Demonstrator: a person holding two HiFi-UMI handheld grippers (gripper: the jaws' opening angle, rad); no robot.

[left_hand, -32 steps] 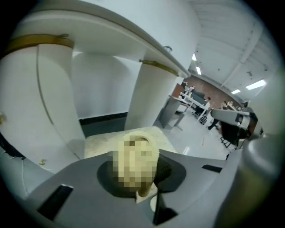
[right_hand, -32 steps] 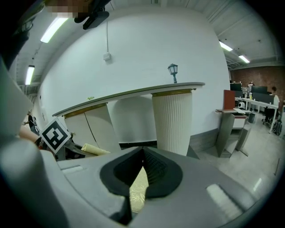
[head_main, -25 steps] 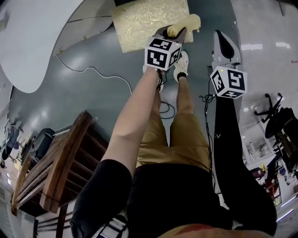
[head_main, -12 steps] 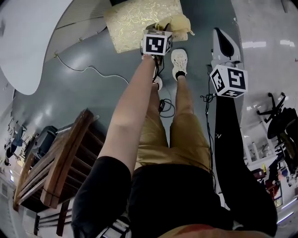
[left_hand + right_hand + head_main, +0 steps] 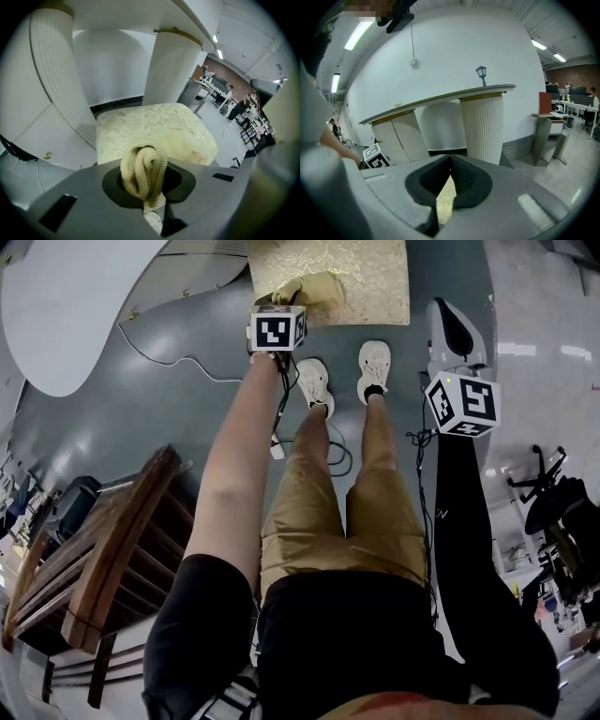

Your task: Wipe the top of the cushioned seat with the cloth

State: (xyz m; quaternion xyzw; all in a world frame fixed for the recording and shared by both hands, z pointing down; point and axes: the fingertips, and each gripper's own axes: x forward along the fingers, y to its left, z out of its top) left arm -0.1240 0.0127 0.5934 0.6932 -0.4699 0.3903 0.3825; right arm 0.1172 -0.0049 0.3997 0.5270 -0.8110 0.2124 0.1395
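Observation:
The cushioned seat (image 5: 361,273) is a gold-patterned square pad at the top of the head view, just beyond the person's shoes. A pale yellow cloth (image 5: 317,287) lies bunched on its front left part. My left gripper (image 5: 287,302) is shut on that cloth and presses it on the seat. In the left gripper view the cloth (image 5: 144,169) fills the jaws, with the seat (image 5: 159,126) right behind it. My right gripper (image 5: 450,315) hangs to the right of the seat, off it, its jaws shut on nothing (image 5: 450,164). A sliver of the seat (image 5: 446,201) shows below its jaws.
A white curved counter (image 5: 66,315) on fluted pillars (image 5: 176,70) stands behind and left of the seat. A wooden chair (image 5: 112,559) is at lower left. A cable (image 5: 178,381) runs over the grey floor. An office chair (image 5: 553,484) sits at the right.
My left gripper has dragged the cloth leftward across the seat, from its right front corner to its front left part. The right gripper has stayed in place.

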